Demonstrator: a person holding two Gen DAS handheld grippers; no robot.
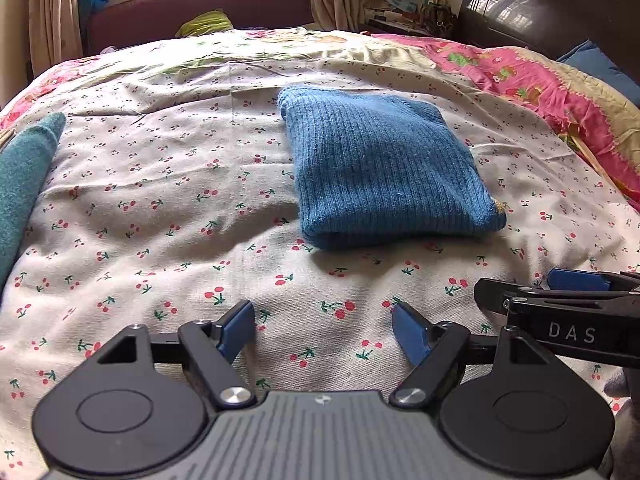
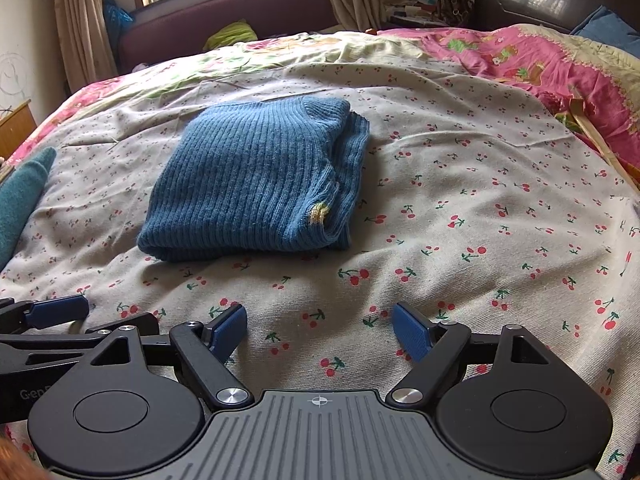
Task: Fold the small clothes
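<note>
While both grippers hung over the near part of the cherry-print bedsheet (image 1: 168, 200), the blue knitted sweater (image 1: 384, 168) lay ahead of them on that sheet as a compact folded bundle, touching neither tool. The left gripper (image 1: 324, 330) had its blue pads (image 1: 238, 330) standing wide apart with only sheet between them; the right gripper (image 2: 320, 330) likewise showed its pads (image 2: 412, 332) spread, nothing held. In the left wrist view the bundle sat ahead and somewhat to the right; in the right wrist view it sat ahead and to the left. The sweater therefore lay between the two lines of approach, and neither hand appeared clearly nearer. Its long axis seemed to run away from the tools, roughly along their pointing direction, with the rounded fold edge nearest them and the ribbed collar end farthest. The right wrist view showed layered edges and a small yellow stripe (image 2: 318, 214) along the bundle's right flank, so that flank was the loose side and lay toward the right gripper.

Judged from these views, the folding of this garment looked essentially complete. Any coming move, whether a final tidying or a transfer, would likely call for a reach forward and inward by either hand. A teal garment (image 1: 22, 184) lay at the left edge of the bed, nearer the left gripper, and may be the next item.
</note>
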